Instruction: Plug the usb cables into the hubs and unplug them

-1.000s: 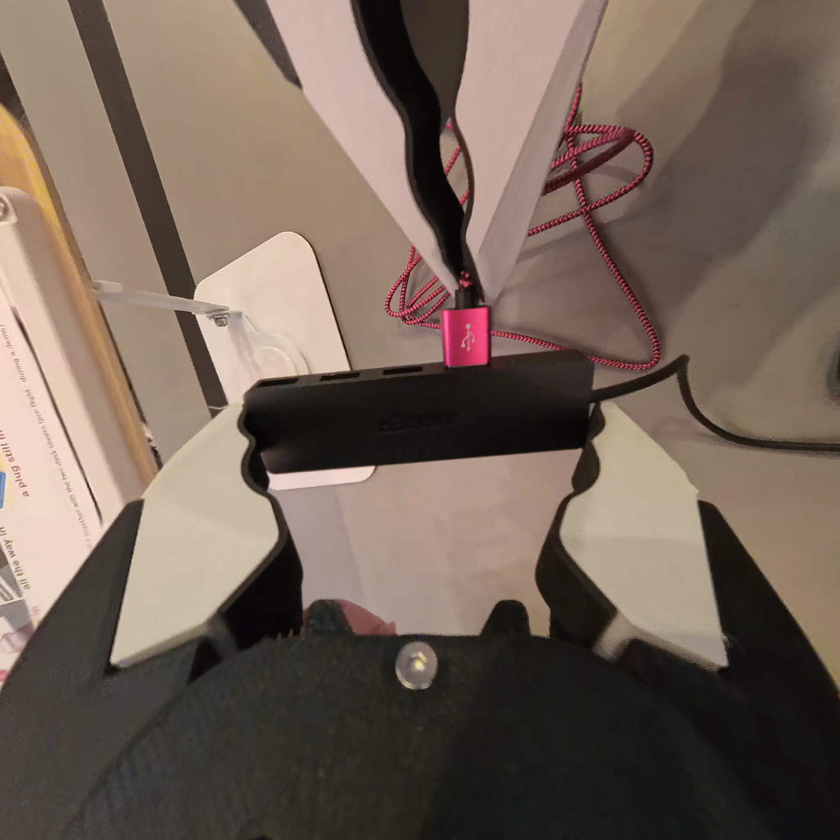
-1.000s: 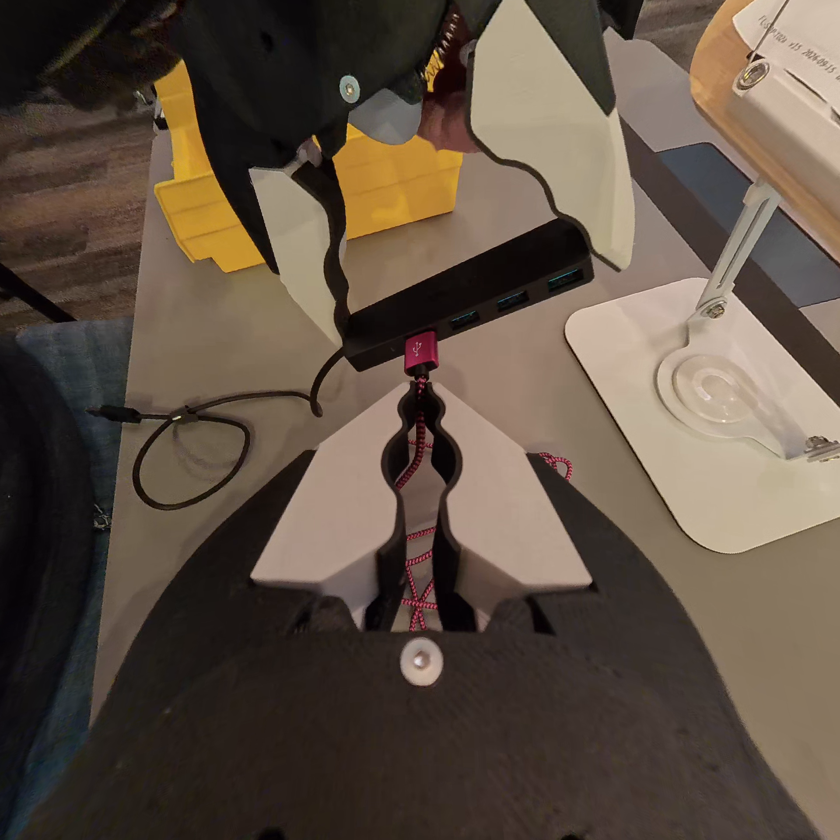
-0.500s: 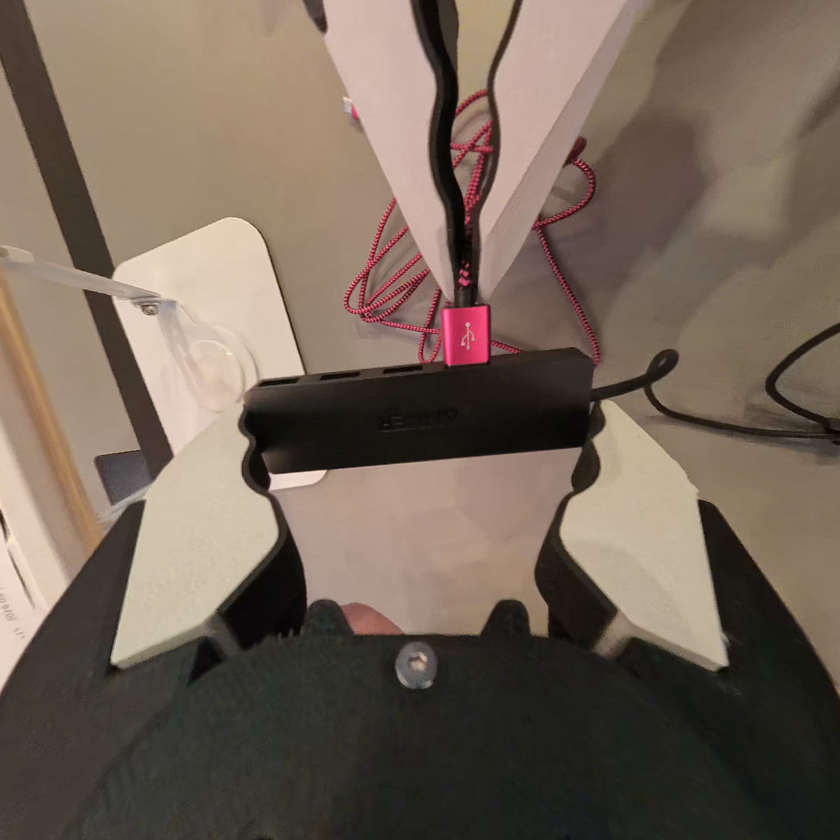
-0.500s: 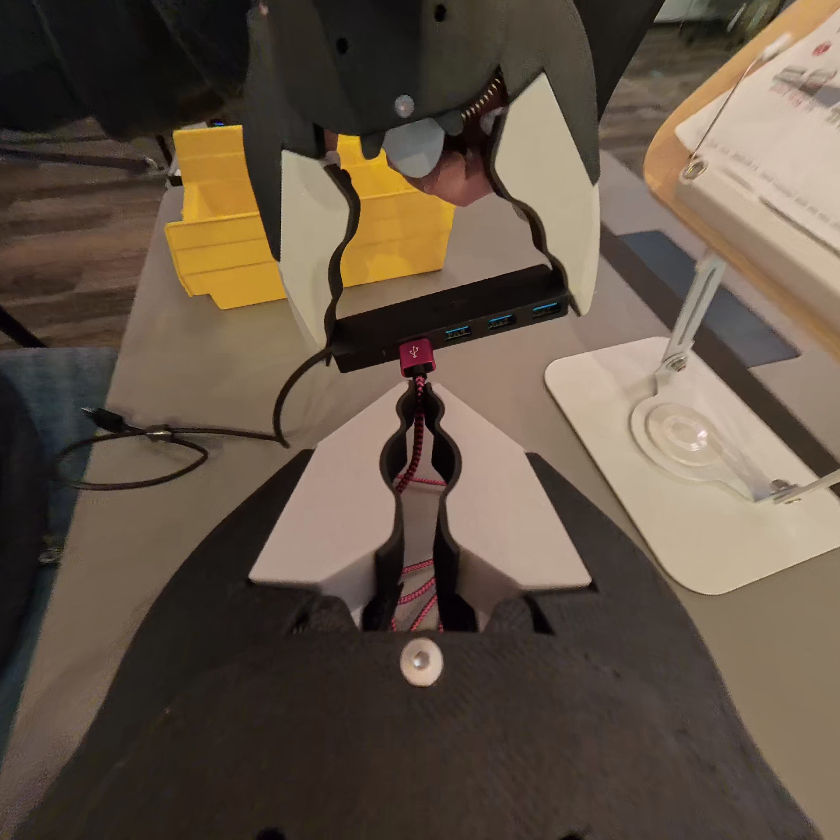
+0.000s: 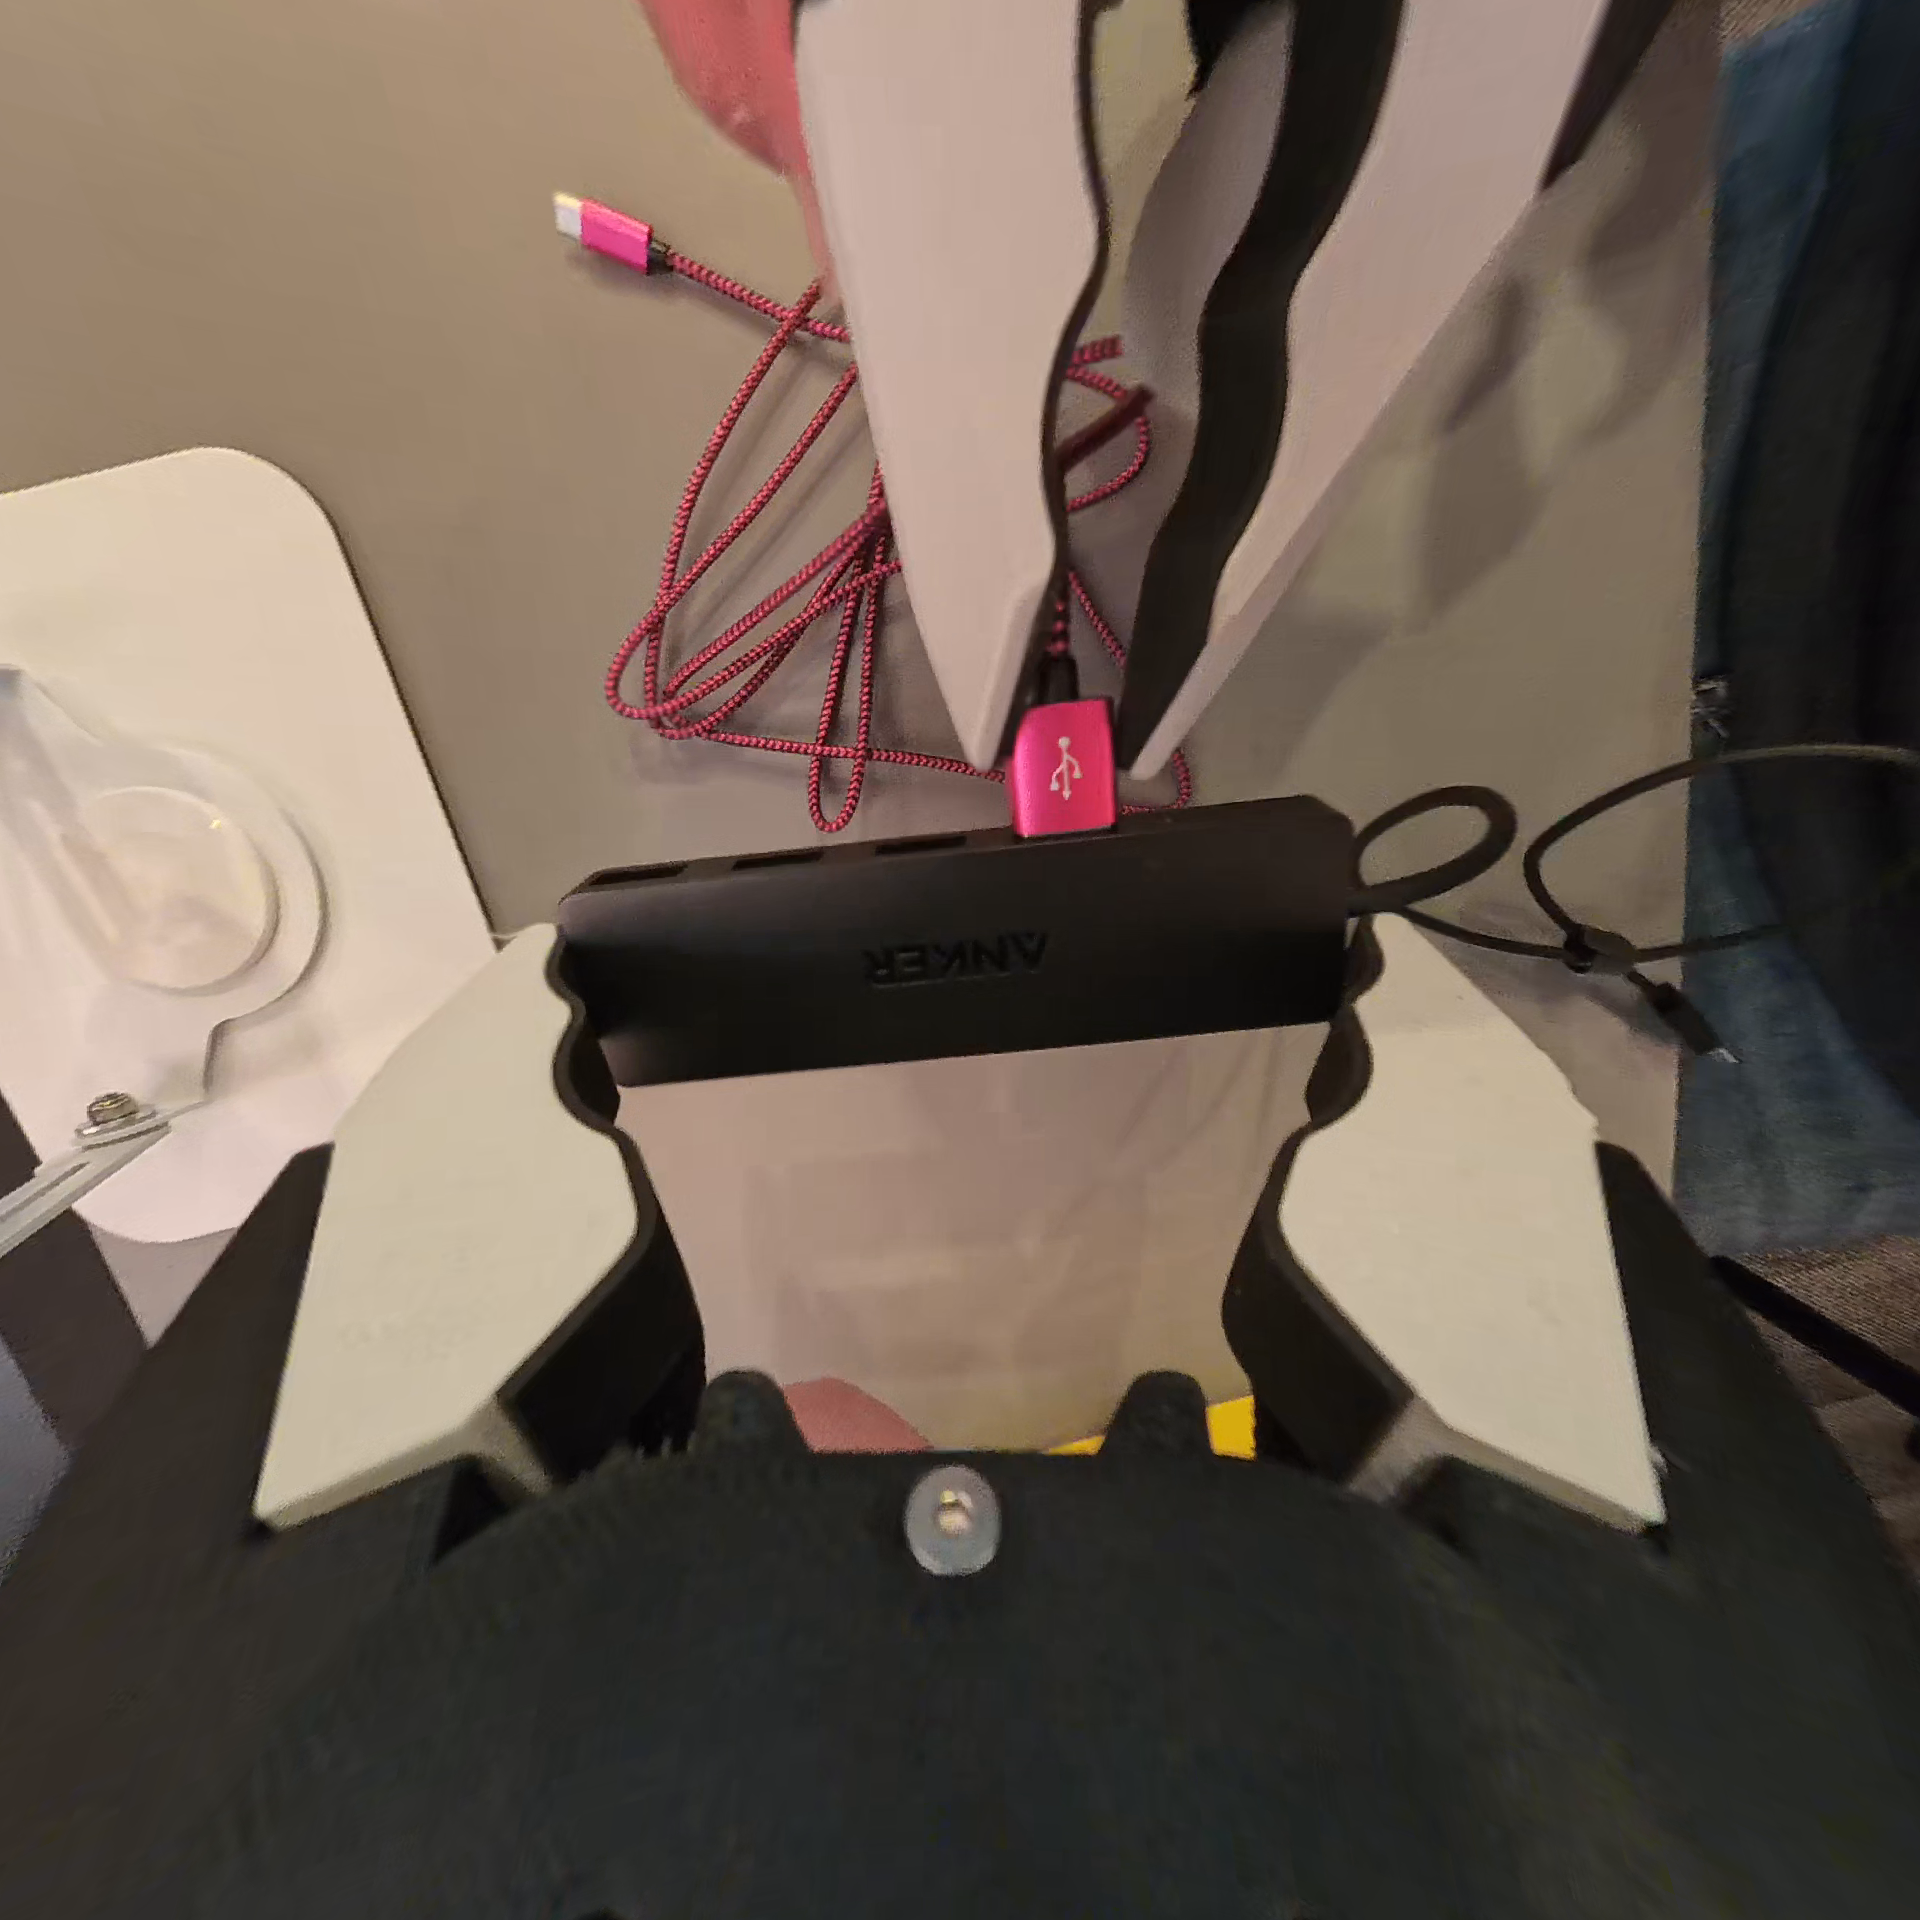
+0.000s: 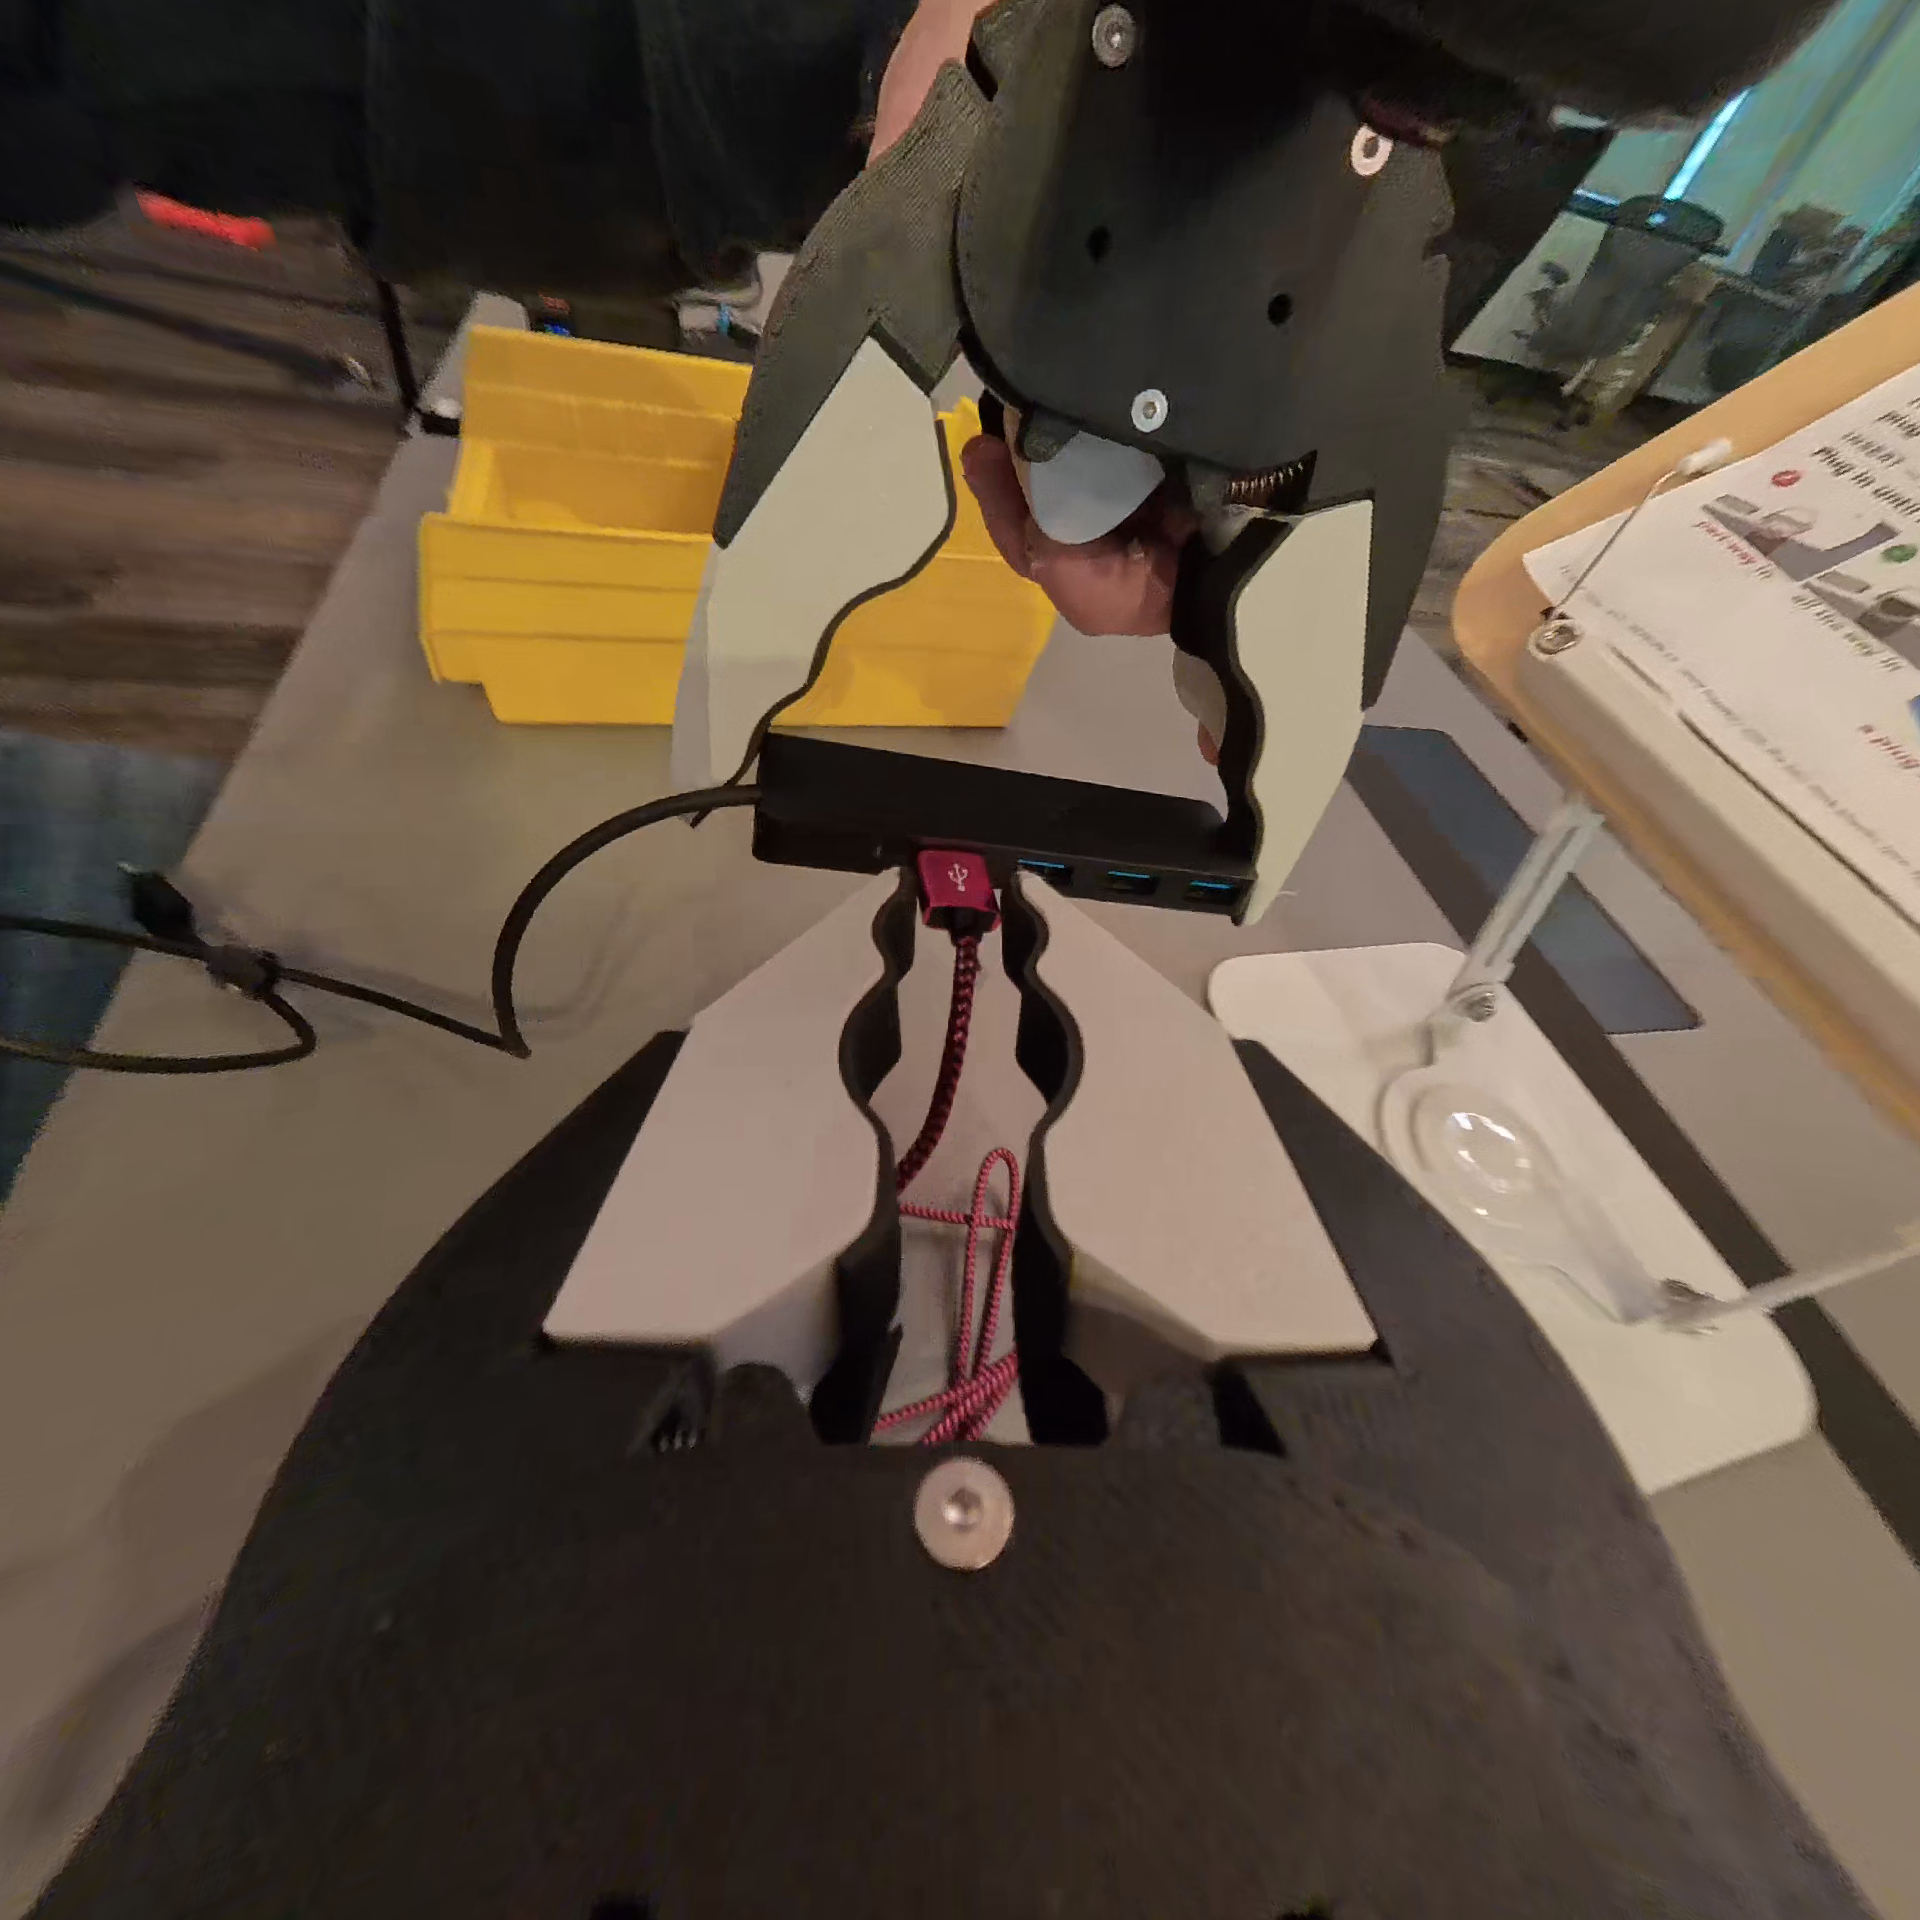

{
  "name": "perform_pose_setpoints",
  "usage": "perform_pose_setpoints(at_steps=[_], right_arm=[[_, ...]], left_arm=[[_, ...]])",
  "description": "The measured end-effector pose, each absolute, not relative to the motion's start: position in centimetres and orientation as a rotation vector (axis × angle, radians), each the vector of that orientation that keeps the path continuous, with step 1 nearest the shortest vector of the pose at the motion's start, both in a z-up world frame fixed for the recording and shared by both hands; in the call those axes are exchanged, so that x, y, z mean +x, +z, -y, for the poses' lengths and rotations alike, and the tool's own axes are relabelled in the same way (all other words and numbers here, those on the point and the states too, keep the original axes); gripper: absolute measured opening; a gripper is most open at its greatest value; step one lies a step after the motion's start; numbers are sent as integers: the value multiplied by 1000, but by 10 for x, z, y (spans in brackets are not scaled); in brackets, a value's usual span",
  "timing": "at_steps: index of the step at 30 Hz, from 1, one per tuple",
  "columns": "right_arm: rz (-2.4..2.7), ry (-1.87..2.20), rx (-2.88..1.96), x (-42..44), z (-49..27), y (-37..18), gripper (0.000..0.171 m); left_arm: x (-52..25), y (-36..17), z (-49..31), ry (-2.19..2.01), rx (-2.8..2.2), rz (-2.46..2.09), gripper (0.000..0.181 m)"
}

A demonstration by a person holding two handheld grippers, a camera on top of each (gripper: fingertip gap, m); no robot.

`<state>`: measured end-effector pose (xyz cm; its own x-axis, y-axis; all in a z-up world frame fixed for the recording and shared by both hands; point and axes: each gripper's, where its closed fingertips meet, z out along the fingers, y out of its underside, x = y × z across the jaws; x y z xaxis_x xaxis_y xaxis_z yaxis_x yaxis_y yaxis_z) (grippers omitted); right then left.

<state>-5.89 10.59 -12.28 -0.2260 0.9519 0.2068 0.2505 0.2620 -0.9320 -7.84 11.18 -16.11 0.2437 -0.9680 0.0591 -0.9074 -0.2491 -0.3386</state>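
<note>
My left gripper (image 5: 961,997) is shut on a black USB hub (image 5: 956,956), gripping it end to end and holding it above the grey table (image 6: 343,790). A pink USB plug (image 5: 1065,774) sits in the hub's port nearest its own cable. My right gripper (image 6: 956,914) is open. Its fingertips (image 6: 891,914) stand either side of the plug's rear end (image 6: 954,883) without pressing on it. The pink braided cable (image 6: 951,1049) runs loose between the fingers. The hub (image 6: 987,821) shows three free blue ports in the right wrist view.
The braided cable lies coiled on the table (image 5: 748,644), with its other pink plug (image 5: 613,234) beyond. The hub's black cable (image 6: 582,883) loops off to one side. Yellow bins (image 6: 582,582) stand behind. A white stand base (image 6: 1507,1143) carries a paper sheet holder (image 6: 1766,623). The grippers are tip to tip, or close to it.
My right gripper was shut on the braided cable just behind the plug and has now parted its fingers. Both grippers and the hub have tilted and shifted a little.
</note>
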Motion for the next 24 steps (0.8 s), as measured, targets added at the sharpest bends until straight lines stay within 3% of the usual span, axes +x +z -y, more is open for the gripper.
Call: perform_pose_setpoints(at_steps=[16,24], right_arm=[[1286,1749,-1129,-51,-102,-98,12],[1109,1899,-1044,-44,-105,-79,12]], left_arm=[[-60,-130,-108,-656,-2133,-1540,130],[-47,-104,-113,-809,-1983,-1321,130]])
